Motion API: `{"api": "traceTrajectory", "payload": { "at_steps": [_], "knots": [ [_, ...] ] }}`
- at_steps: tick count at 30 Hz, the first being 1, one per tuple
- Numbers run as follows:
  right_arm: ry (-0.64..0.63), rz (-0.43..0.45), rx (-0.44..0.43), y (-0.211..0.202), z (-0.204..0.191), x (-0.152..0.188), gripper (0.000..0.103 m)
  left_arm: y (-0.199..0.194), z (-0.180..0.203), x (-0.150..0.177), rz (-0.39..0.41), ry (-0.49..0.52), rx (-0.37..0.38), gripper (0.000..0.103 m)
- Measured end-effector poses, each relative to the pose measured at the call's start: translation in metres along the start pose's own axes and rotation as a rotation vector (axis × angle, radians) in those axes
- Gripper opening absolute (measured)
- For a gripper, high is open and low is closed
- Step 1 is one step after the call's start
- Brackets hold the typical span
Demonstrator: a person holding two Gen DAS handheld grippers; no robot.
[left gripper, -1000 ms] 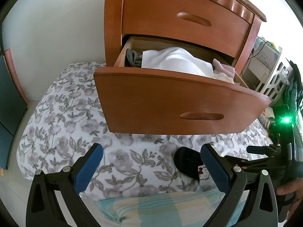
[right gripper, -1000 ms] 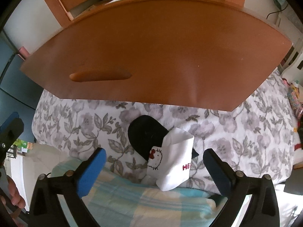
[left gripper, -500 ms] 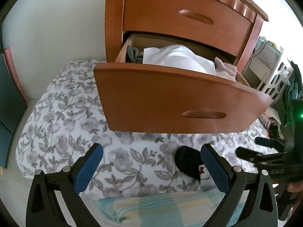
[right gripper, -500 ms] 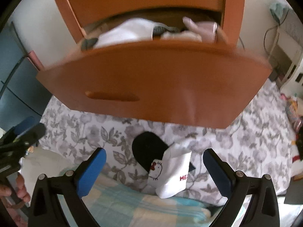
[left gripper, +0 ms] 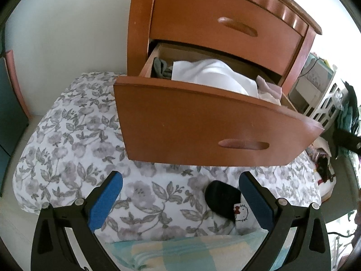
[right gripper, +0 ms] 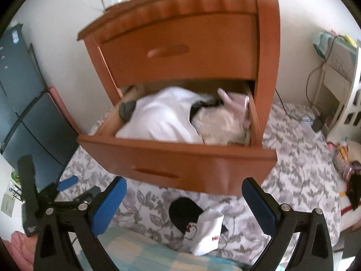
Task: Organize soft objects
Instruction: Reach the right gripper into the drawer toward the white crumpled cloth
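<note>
My right gripper [right gripper: 183,205] is spread wide, holding nothing; left gripper [left gripper: 180,199] same, empty; both hover over the white cartoon-print sock [right gripper: 206,234] lying on the black sock [right gripper: 182,211] on the grey floral bedspread [left gripper: 67,140]; I'd pinch both layers mid-body so they lift together; pulled-out lower wooden drawer [right gripper: 180,169] of the nightstand already holds white folded fabric [right gripper: 158,119], a grey item [right gripper: 126,110], pink cloth [right gripper: 237,103]; little room left, so drop at the front.

Glossy wooden drawer [left gripper: 203,126], cloth contents
</note>
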State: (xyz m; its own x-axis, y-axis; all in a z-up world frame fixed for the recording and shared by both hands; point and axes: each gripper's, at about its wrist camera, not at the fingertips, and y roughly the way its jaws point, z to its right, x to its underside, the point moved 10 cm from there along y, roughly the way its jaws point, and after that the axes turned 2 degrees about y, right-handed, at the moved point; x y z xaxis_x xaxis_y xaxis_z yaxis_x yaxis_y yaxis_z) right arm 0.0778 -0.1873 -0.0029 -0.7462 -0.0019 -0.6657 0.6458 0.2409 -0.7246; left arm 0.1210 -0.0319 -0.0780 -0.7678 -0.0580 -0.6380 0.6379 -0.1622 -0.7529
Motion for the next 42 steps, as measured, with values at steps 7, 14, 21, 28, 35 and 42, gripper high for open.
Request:
{"api": "traceTrajectory", "payload": {
  "at_steps": [7,14,21,28,35,42],
  "knots": [
    [-0.022,0.04,0.015,-0.011,0.002,-0.026,0.103,-0.003,0.003,-0.008,0.051,-0.003,0.023,0.102],
    [-0.087,0.027,0.068,-0.005,0.009,-0.046,0.103,0.001,-0.005,-0.01,0.062,-0.039,0.011,0.102],
    [-0.116,-0.045,0.107,0.02,0.019,-0.055,0.102,0.013,-0.015,-0.005,0.036,-0.049,-0.014,0.102],
    [-0.129,-0.173,0.167,0.061,0.042,-0.056,0.087,0.023,-0.014,-0.005,0.025,-0.049,0.023,0.102],
    [-0.168,-0.296,0.19,0.099,0.054,-0.054,0.078,0.035,-0.016,-0.003,0.004,-0.056,0.029,0.102],
    [-0.213,-0.387,0.241,0.129,0.063,-0.054,0.069,0.045,-0.017,0.0,-0.021,-0.058,0.042,0.102]
  ]
}}
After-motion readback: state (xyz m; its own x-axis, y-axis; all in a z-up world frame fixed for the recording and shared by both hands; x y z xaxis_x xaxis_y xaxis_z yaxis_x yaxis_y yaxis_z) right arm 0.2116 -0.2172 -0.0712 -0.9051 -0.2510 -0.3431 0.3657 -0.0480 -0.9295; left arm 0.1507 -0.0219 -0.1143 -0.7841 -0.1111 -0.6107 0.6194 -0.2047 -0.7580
